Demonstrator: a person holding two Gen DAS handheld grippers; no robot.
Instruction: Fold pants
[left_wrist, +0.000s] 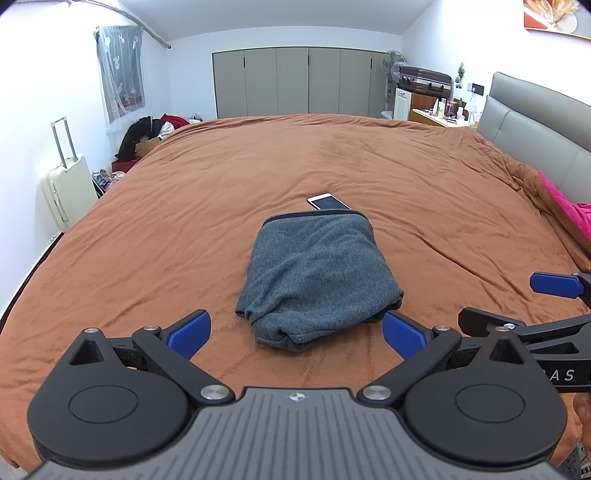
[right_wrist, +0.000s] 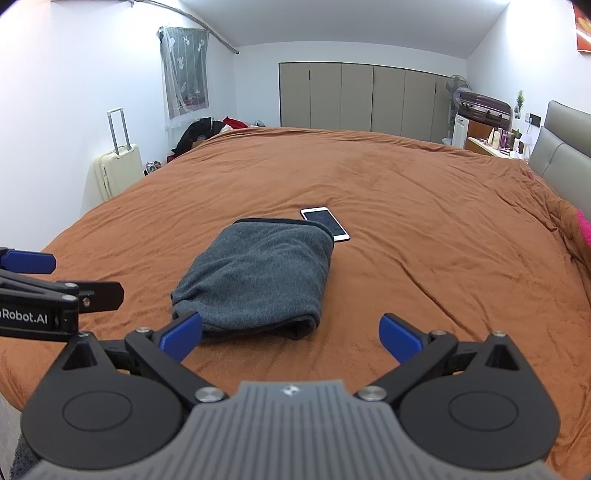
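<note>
The grey pants (left_wrist: 314, 273) lie folded into a compact bundle on the brown bedspread (left_wrist: 184, 206); they also show in the right wrist view (right_wrist: 255, 280). My left gripper (left_wrist: 295, 332) is open and empty, just in front of the bundle's near edge. My right gripper (right_wrist: 291, 332) is open and empty, a little in front and to the right of the bundle; its left fingertip (right_wrist: 183, 330) overlaps the bundle's near corner in view. Each gripper shows at the edge of the other's view, the right one (left_wrist: 554, 284) and the left one (right_wrist: 27, 261).
A white phone (left_wrist: 330, 202) lies just behind the pants, also in the right wrist view (right_wrist: 325, 223). A pink cloth (left_wrist: 569, 206) lies at the right by the grey headboard (left_wrist: 535, 129). A cream suitcase (left_wrist: 68, 184) stands left of the bed. Wardrobe doors (left_wrist: 295, 81) line the far wall.
</note>
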